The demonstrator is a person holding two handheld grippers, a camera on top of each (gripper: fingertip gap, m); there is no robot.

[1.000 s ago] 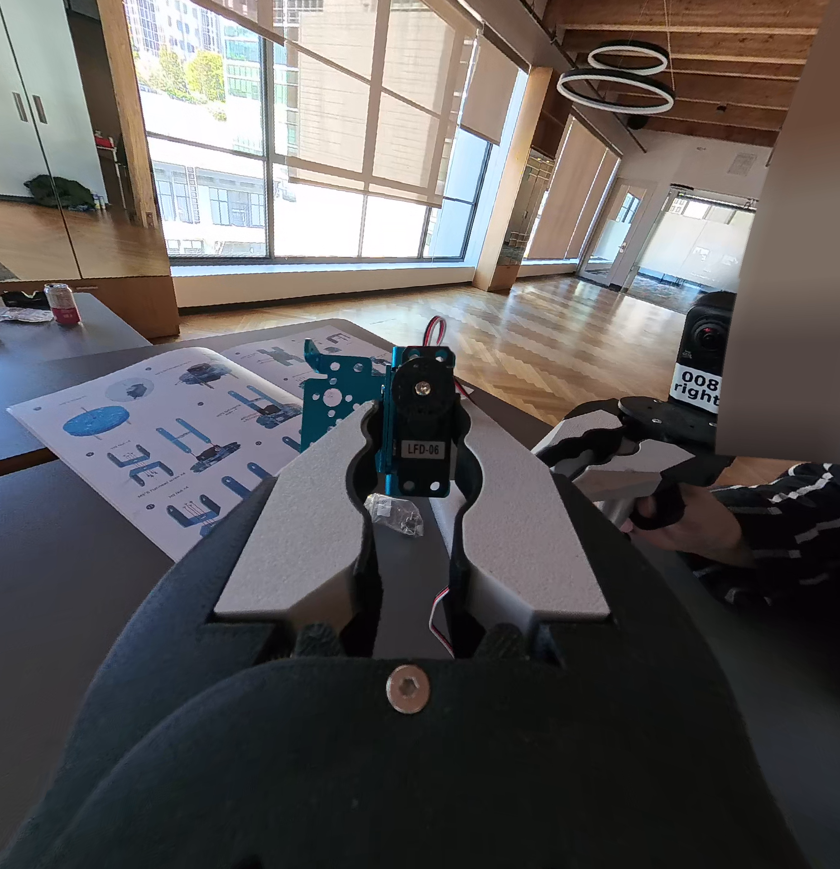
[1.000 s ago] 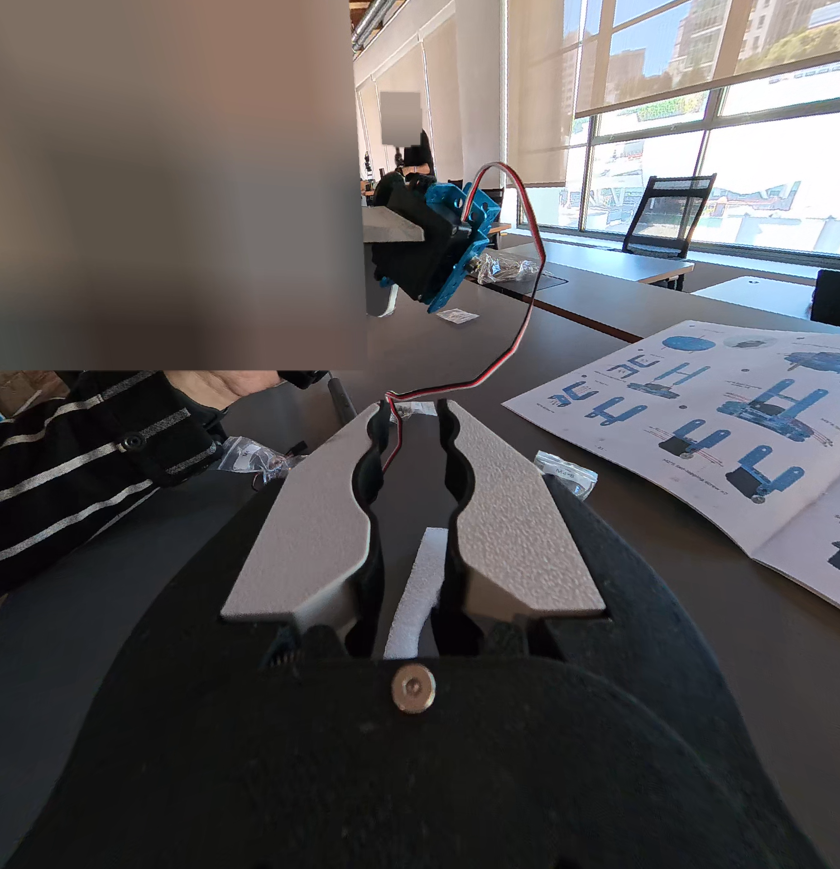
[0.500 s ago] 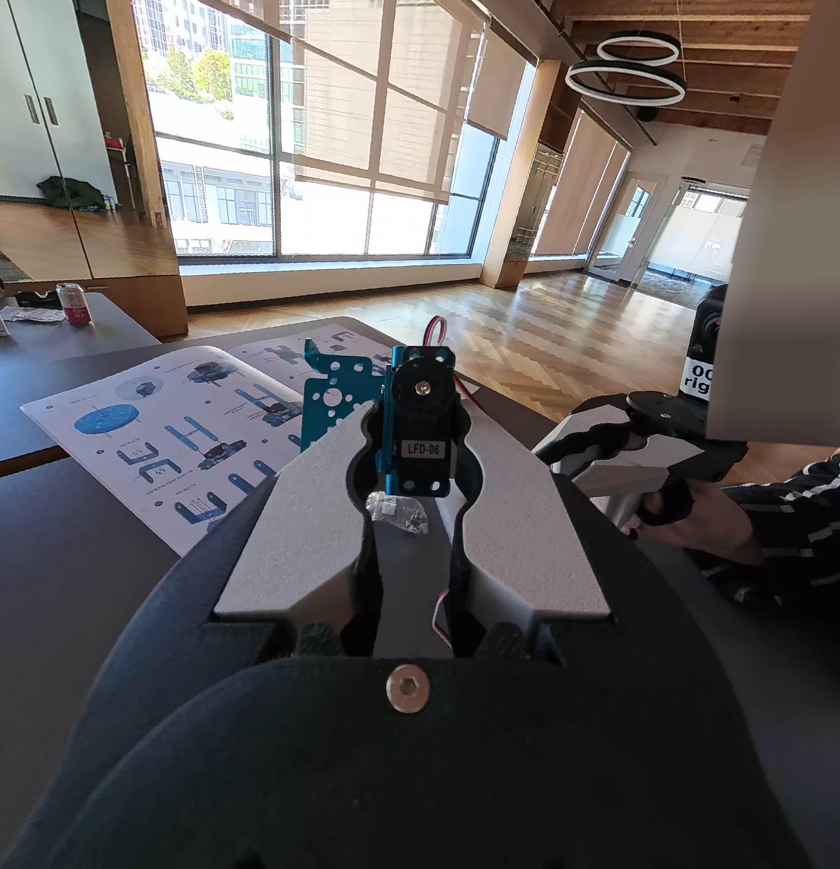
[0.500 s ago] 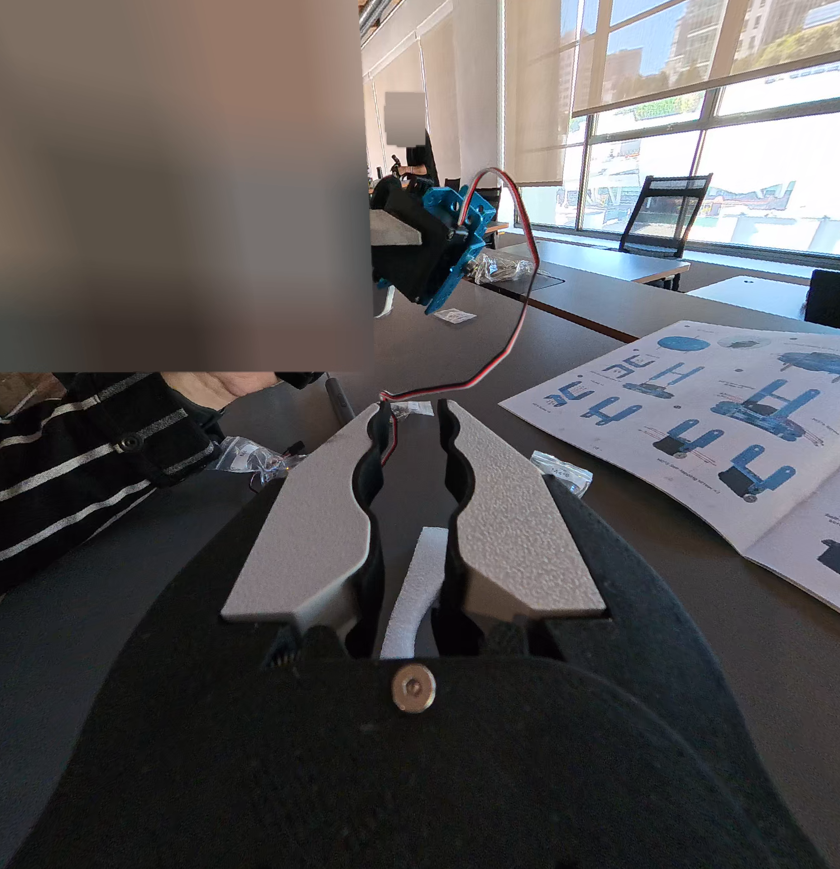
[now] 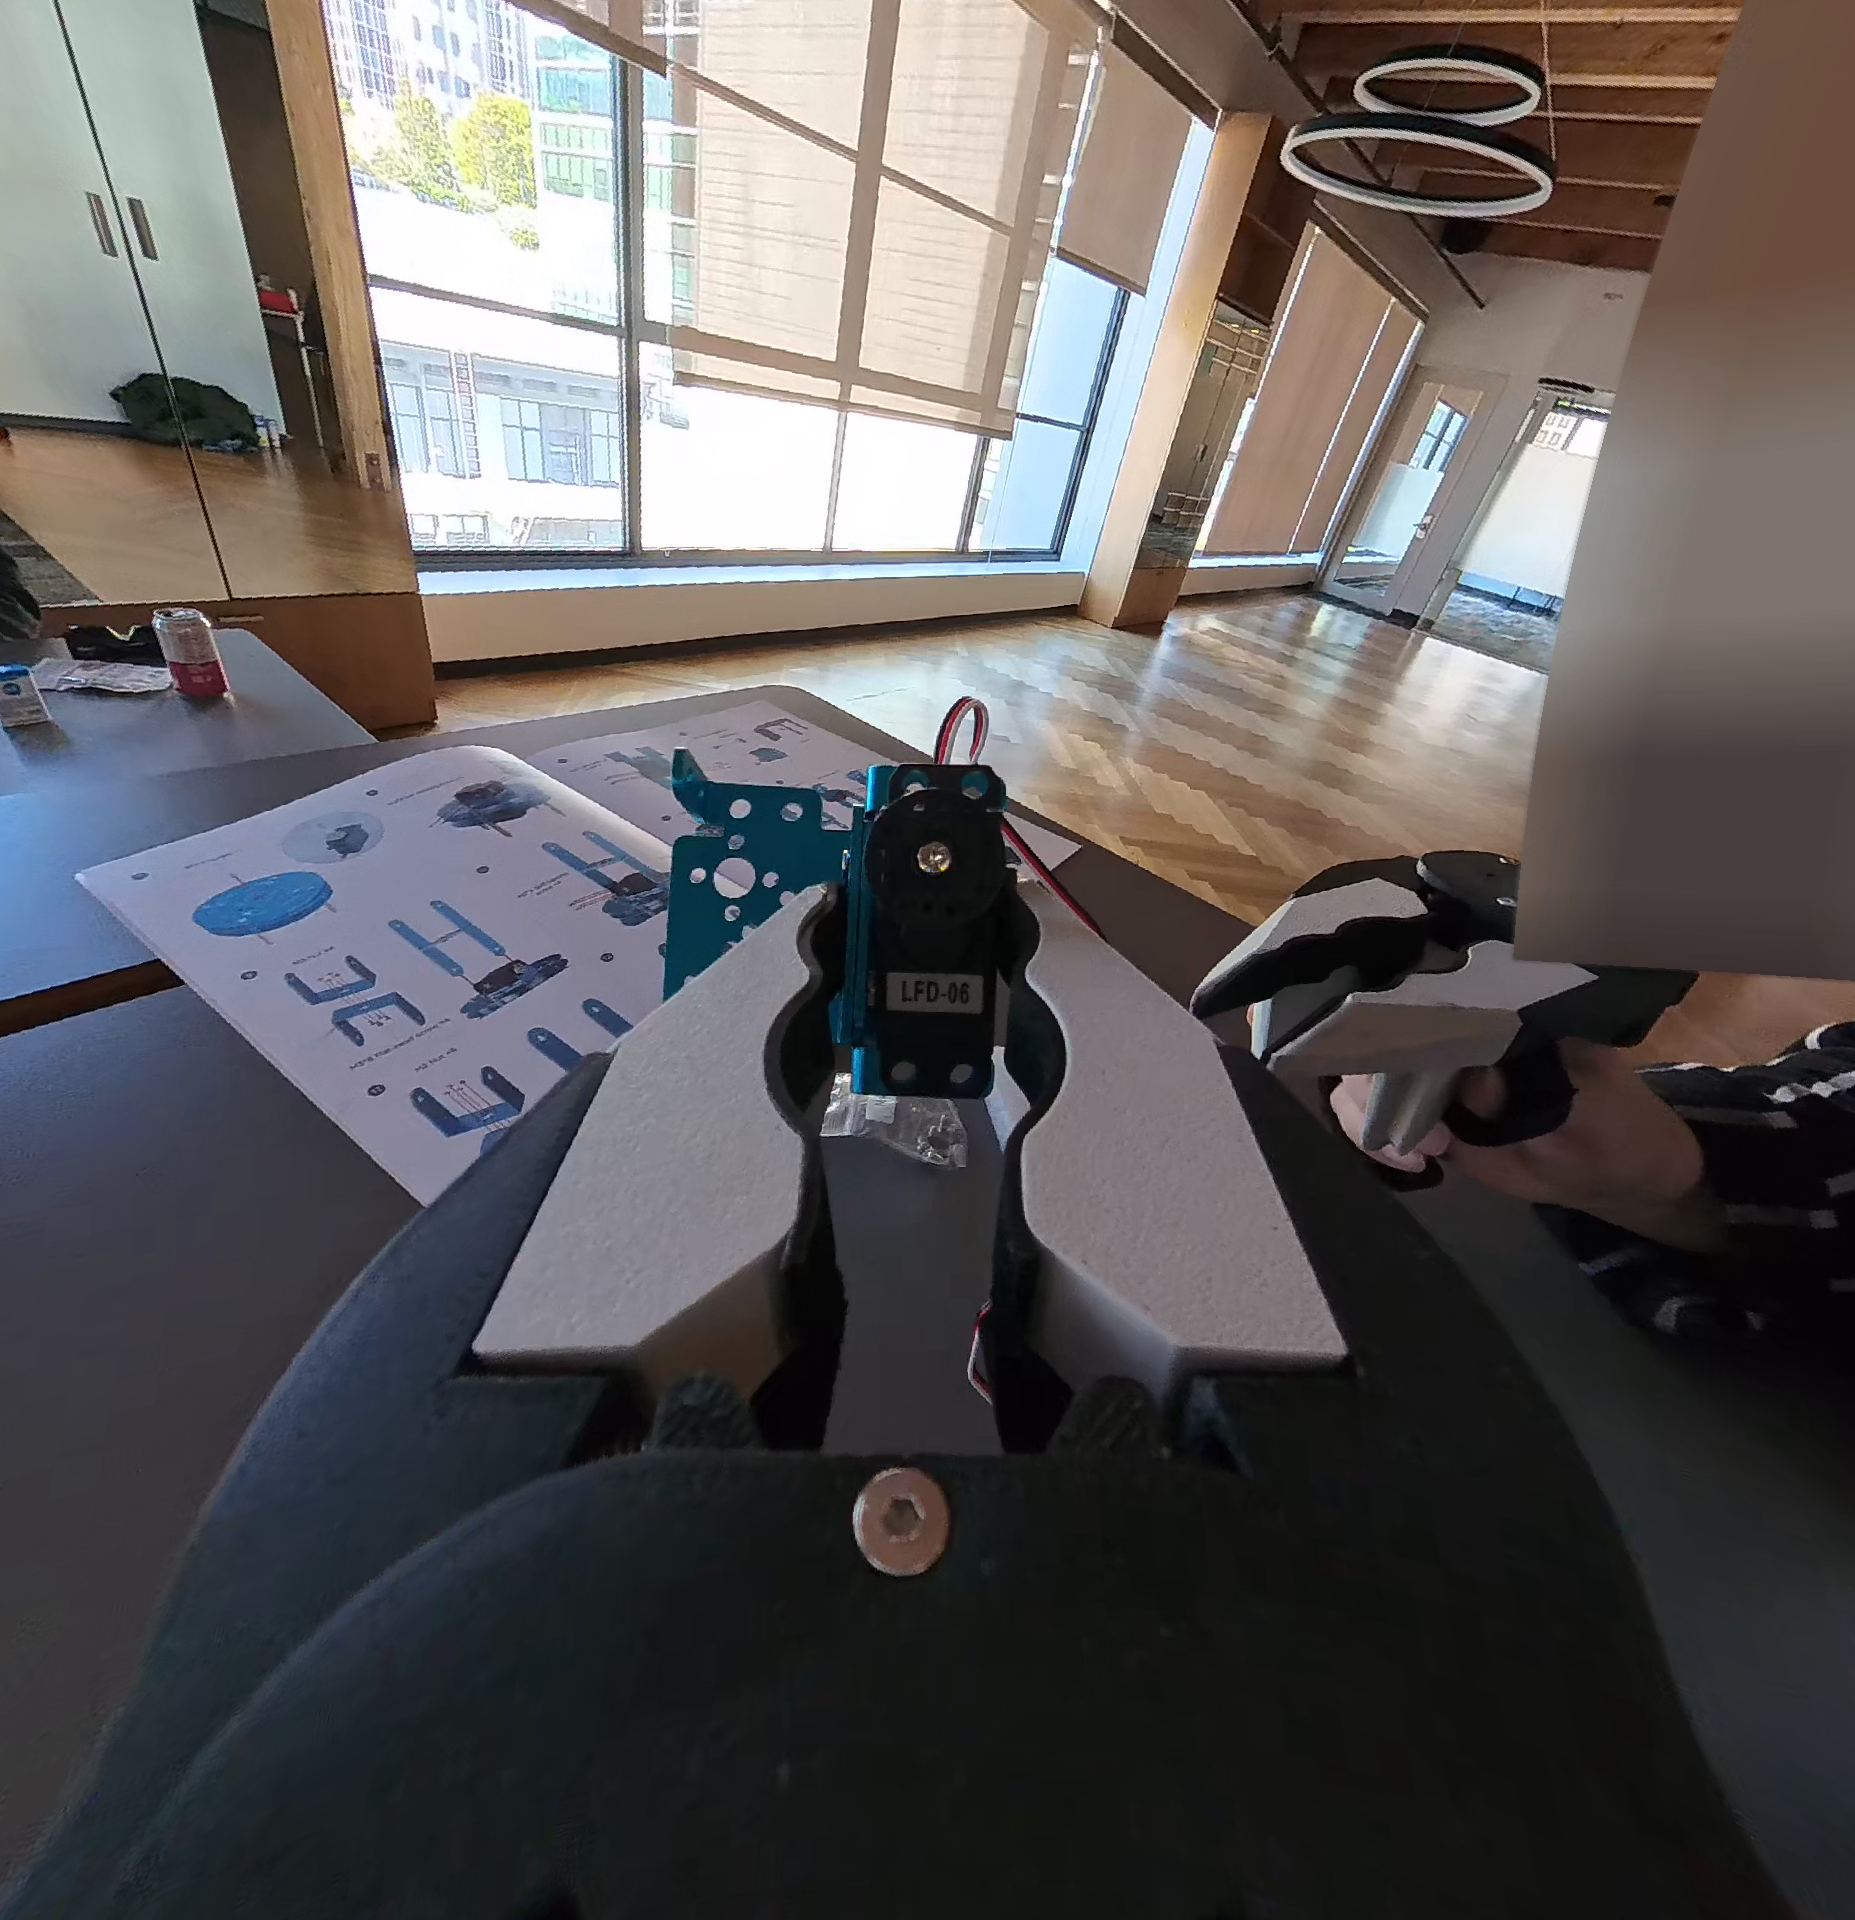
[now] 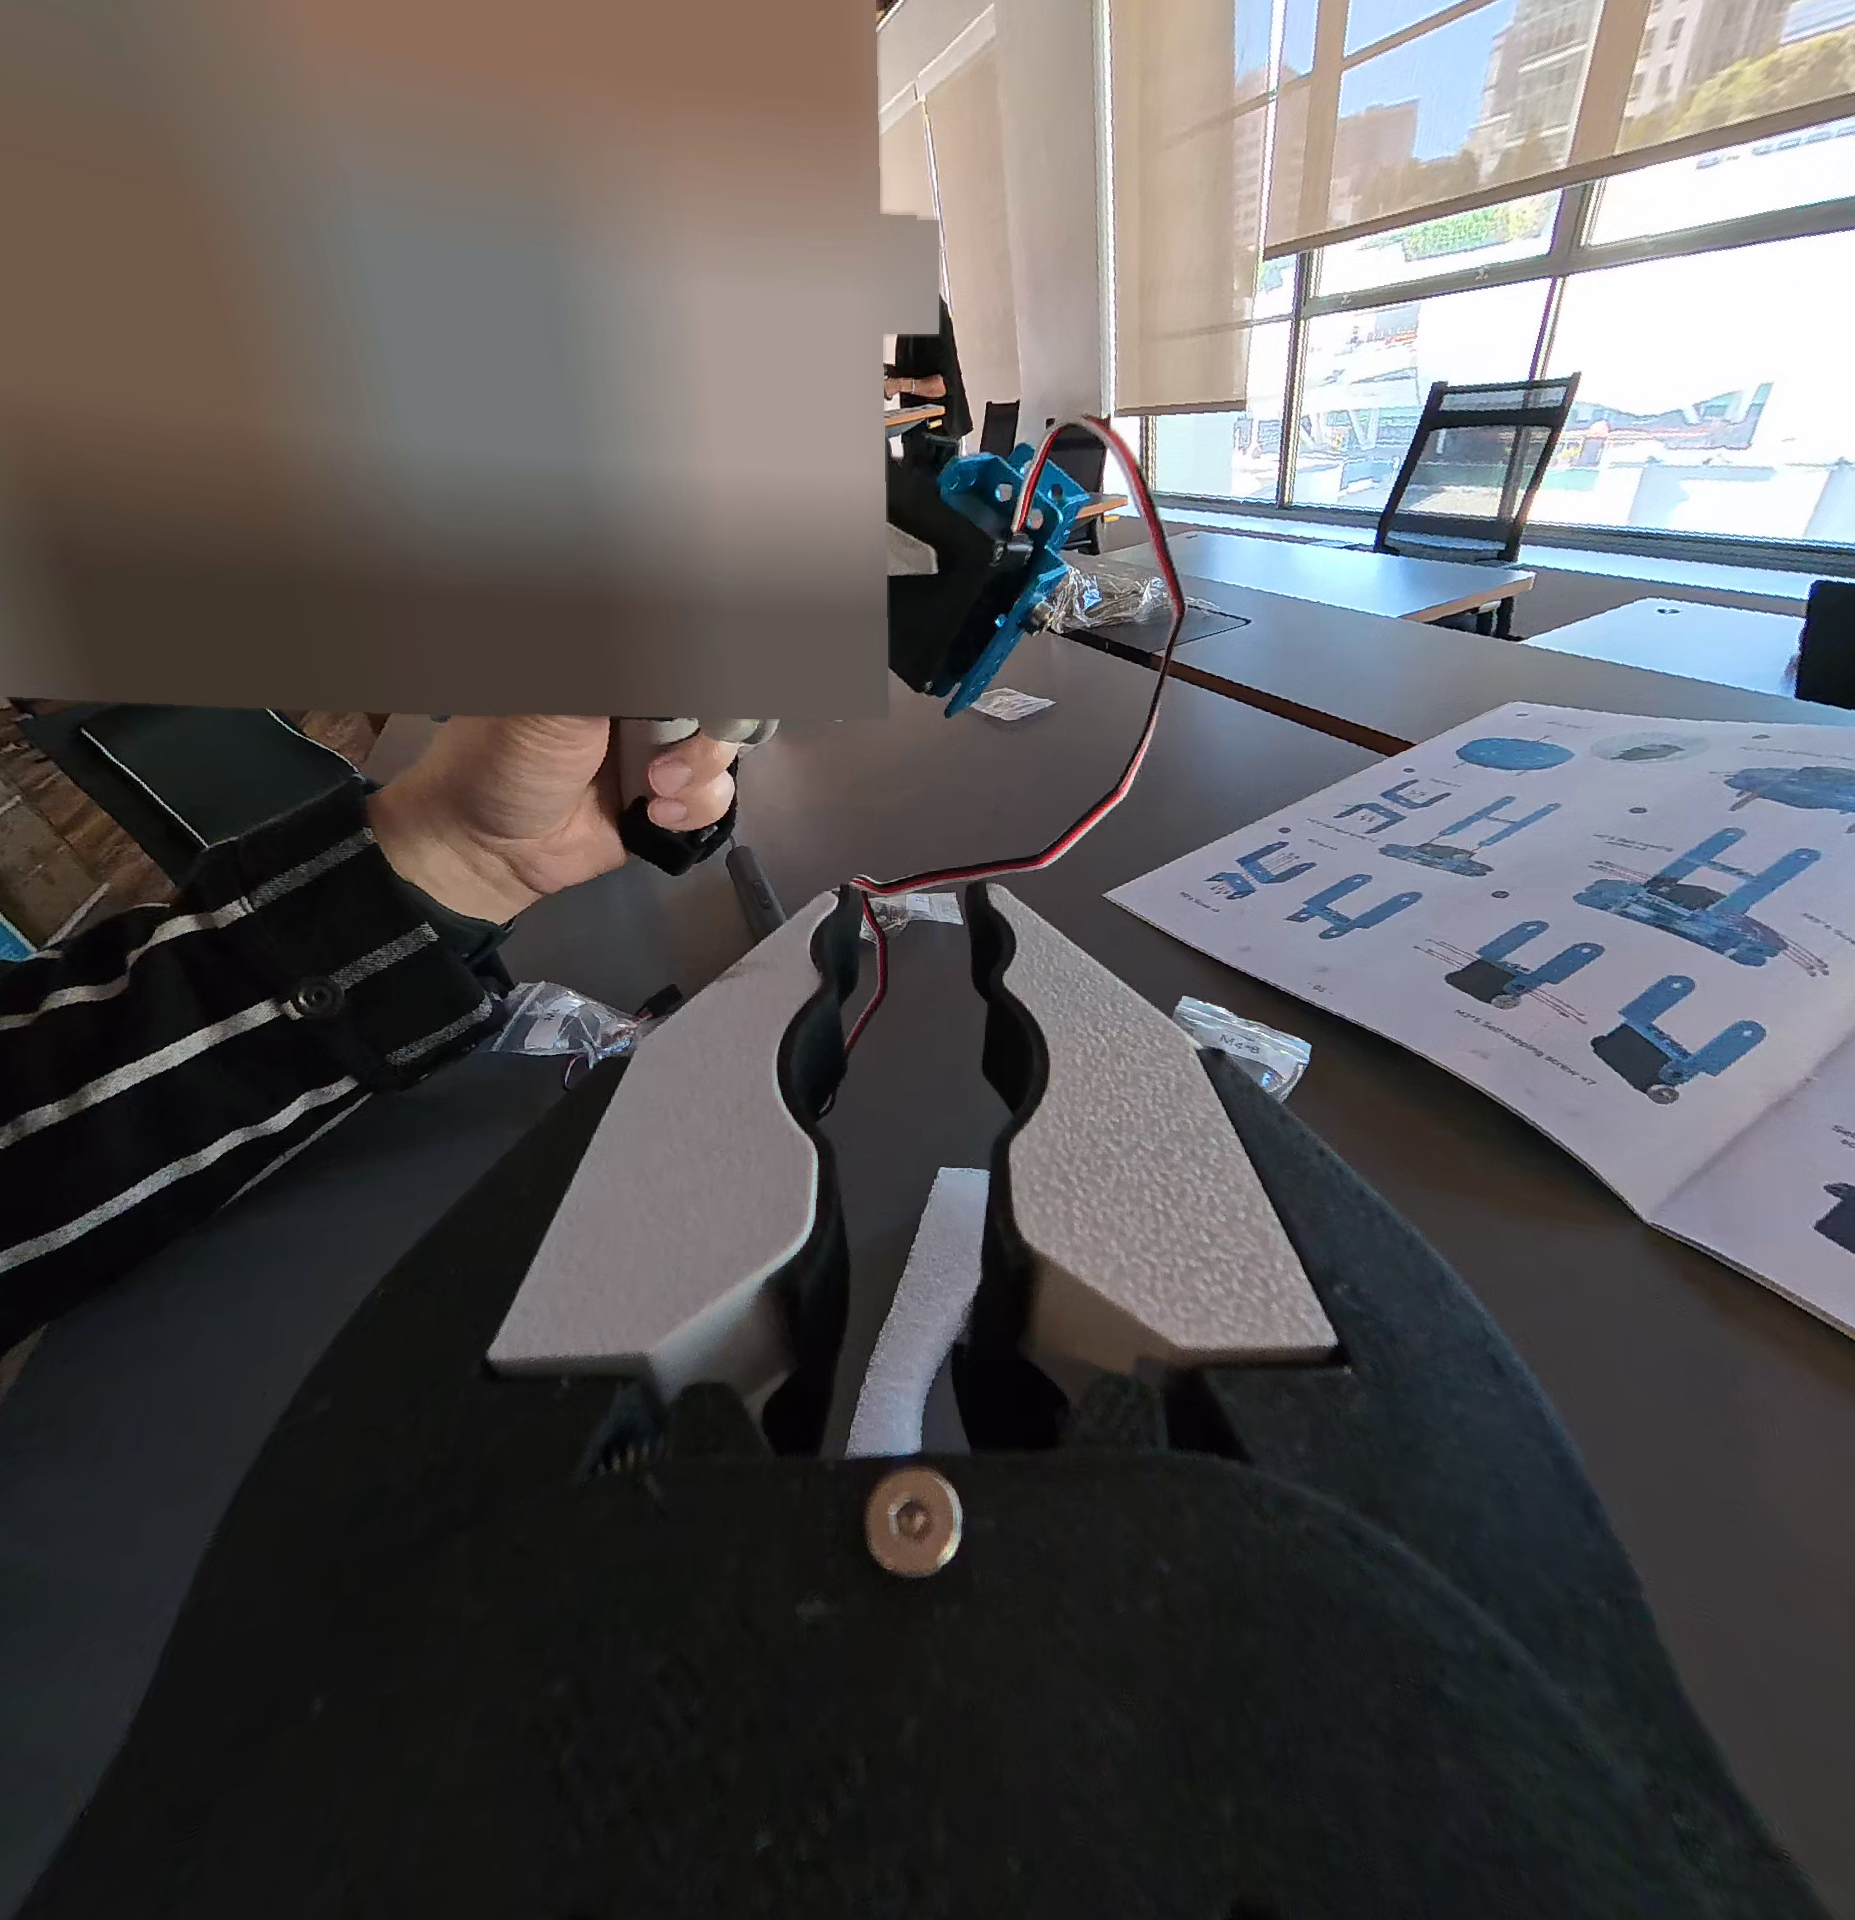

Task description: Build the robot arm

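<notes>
My left gripper (image 5: 923, 914) is shut on a black servo (image 5: 933, 935) in a blue metal bracket (image 5: 741, 883), held upright above the dark table (image 5: 175, 1247). The servo also shows in the right wrist view (image 6: 990, 592), up at centre. Its red, black and white cable (image 6: 1162, 665) loops down and runs between the fingers of my right gripper (image 6: 910, 902), lying against the left finger. The right gripper's jaws stand well apart, wider than the cable. The right gripper also shows in the left wrist view (image 5: 1229, 1023), low to the right of the servo, held by a hand.
An open instruction booklet (image 5: 383, 935) (image 6: 1577, 935) lies on the table. Small clear bags of screws (image 5: 892, 1117) (image 6: 1245, 1044) (image 6: 570, 1023) lie near the grippers. A white foam strip (image 6: 923, 1309) lies under the right gripper. A drink can (image 5: 187, 649) stands on a far table; an office chair (image 6: 1474, 468) stands by the windows. Tip to tip, the grippers are about 10 centimeters apart.
The left gripper with the servo has shifted a little; its hand now shows in the right wrist view. The right gripper sits lower and nearer in the left wrist view. Neither gripper's jaws have changed.
</notes>
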